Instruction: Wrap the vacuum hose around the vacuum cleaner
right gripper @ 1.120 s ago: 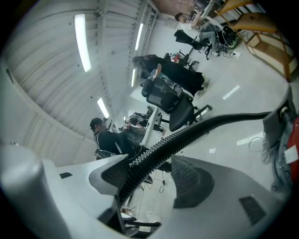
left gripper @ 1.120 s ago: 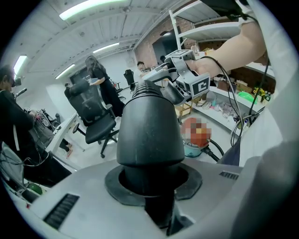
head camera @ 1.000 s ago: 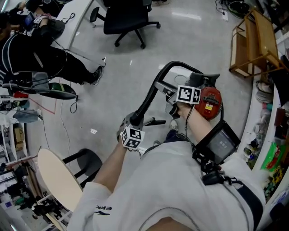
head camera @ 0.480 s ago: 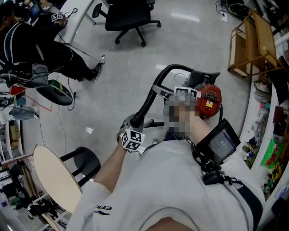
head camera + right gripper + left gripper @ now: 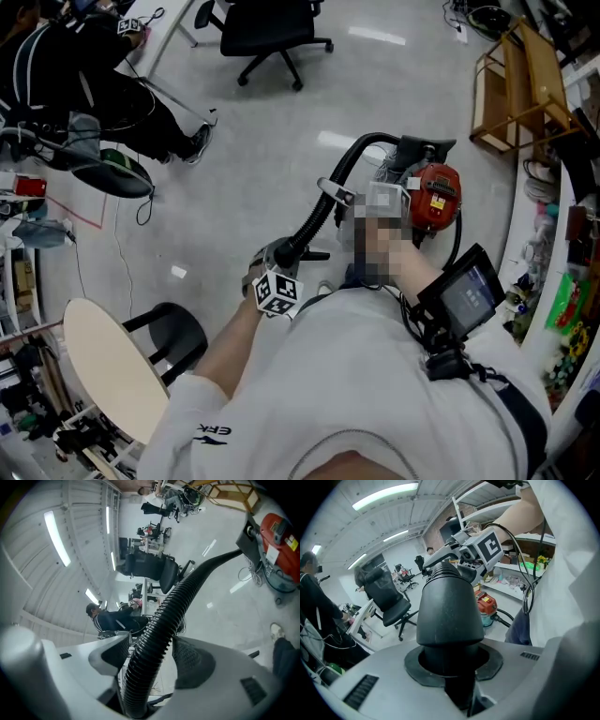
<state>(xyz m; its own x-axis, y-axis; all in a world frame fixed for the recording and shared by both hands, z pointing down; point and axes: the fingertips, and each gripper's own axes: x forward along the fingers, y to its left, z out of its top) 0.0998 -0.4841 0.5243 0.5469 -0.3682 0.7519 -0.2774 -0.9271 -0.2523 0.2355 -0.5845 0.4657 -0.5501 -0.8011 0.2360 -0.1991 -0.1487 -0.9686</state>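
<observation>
Left gripper (image 5: 452, 667) and right gripper (image 5: 150, 667) are both gripping. Largest first: the red-and-black canister vacuum cleaner (image 5: 436, 199) stands on the grey floor (image 5: 253, 159), far right. From it the black ribbed flexible hose (image 5: 311, 220) arches over and down to the near left. My right jaws close round its ribs mid-run, though how hard the pads bite I can't quite tell. At the free end, the smooth black rigid cuff (image 5: 450, 606) sits pinched in my left jaws. I judge the hose light, springy and slippery, so the stiff cuff is the surer hold.
</observation>
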